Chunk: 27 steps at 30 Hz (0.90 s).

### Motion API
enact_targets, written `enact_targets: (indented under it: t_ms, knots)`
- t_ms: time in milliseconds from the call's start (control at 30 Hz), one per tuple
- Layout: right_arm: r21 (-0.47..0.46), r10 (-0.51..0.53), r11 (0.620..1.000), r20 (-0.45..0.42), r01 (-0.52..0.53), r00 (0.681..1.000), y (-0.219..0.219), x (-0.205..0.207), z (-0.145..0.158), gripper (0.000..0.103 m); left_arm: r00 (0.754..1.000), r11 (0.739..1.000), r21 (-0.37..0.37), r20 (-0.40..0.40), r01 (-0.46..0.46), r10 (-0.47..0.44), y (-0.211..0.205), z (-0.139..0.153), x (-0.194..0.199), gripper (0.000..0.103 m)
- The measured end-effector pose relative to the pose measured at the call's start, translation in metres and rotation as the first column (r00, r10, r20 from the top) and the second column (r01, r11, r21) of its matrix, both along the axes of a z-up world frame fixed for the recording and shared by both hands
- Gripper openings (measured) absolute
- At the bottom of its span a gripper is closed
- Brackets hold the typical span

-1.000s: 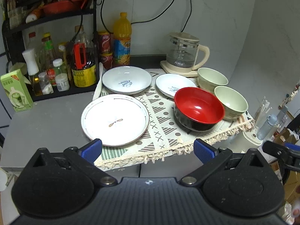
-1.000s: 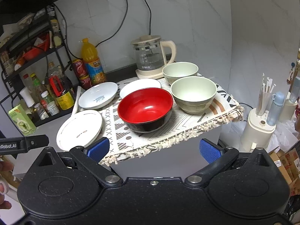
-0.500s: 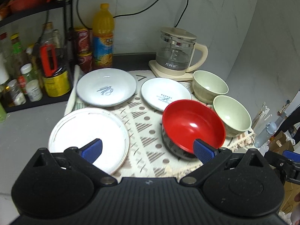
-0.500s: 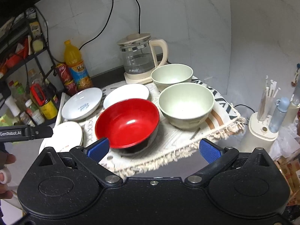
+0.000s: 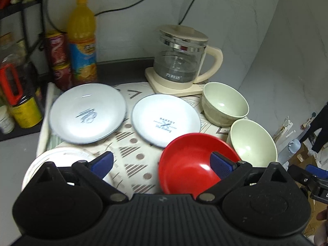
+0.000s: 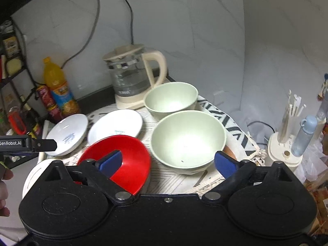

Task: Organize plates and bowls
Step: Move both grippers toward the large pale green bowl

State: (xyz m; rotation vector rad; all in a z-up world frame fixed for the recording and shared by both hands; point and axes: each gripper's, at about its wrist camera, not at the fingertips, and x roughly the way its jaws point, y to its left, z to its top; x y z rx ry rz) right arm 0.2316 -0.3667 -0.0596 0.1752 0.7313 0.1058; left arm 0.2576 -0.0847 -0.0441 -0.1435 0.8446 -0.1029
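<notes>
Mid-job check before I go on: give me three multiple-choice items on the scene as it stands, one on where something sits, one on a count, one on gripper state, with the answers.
1. What sits nearest the kettle?
A. red bowl
B. a pale green bowl
C. the large white plate

2. How many pale green bowls are on the mat?
A. one
B. two
C. three

3. What state is the right gripper in?
A. shut on the red bowl
B. shut on a plate
C. open, holding nothing

Answers:
1 B: the far green bowl sits beside the kettle base.
2 B: the far one and the near green bowl.
3 C: its blue fingers stand wide apart above the red bowl and near green bowl, gripping neither.
</notes>
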Motion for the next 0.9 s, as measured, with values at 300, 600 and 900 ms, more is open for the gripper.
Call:
enact_targets:
  t_ms: [300,600,900]
  knots:
    - [-0.019,-0.092,0.996,-0.086,0.091,0.992,-0.018,0.031,-0.021,0.077,0.989,0.990,-0.009,-0.045,0.142,-0.143,-0.035,-0.014,0.061,0.099]
    - [-0.016,-0.185,0.983,-0.182,0.185,0.966,-0.036,0.057,-0.042,0.071,0.950,0.954,-0.026,-0.087,0.298,-0.299,-0.080,-0.035,0.107,0.091]
    - [0.030,-0.219,0.972,-0.265,0.235,0.939,-0.054,0.075,-0.065,0.047,0.876,0.890,-0.027,-0.168,0.454,-0.452,-0.127,-0.065,0.142,0.062]
